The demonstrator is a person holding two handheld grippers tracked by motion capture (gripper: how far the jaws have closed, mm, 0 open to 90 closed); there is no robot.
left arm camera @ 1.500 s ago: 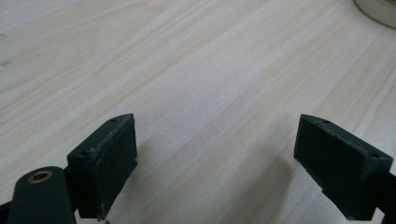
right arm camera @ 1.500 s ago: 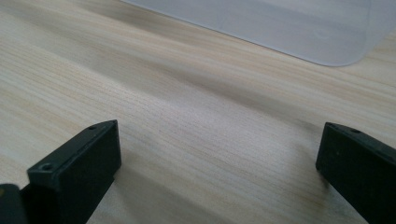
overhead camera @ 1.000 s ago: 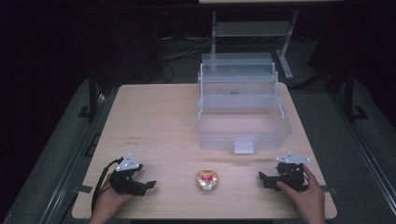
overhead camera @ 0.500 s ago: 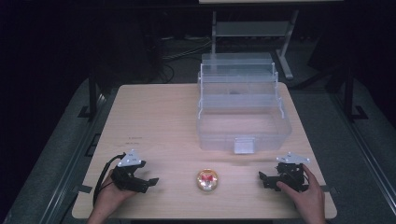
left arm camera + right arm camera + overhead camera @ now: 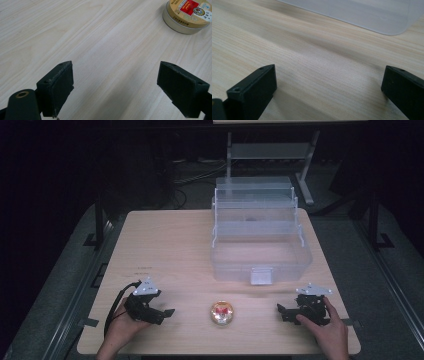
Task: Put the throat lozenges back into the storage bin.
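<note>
A small round tin [image 5: 221, 313] with a gold and red lid lies near the table's front edge, between my two grippers. In the left gripper view the tin [image 5: 188, 15] sits at the upper right, well ahead of the jaws. My left gripper [image 5: 167, 313] rests low on the wood at the front left, open, with nothing between its jaws [image 5: 116, 87]. My right gripper [image 5: 281, 311] rests at the front right, also open and empty [image 5: 329, 92]. A clear plastic tiered box [image 5: 257, 237] stands open behind the tin; its pale corner [image 5: 372, 15] shows ahead of the right jaws.
The wooden table [image 5: 165, 245] has bare room on its left half. A white latch [image 5: 261, 276] hangs on the box's front wall. Beyond the table, a metal stand [image 5: 272, 150] and cables lie on the dark floor.
The left gripper has shifted slightly on the table; the right gripper, the tin and the box have stayed put.
</note>
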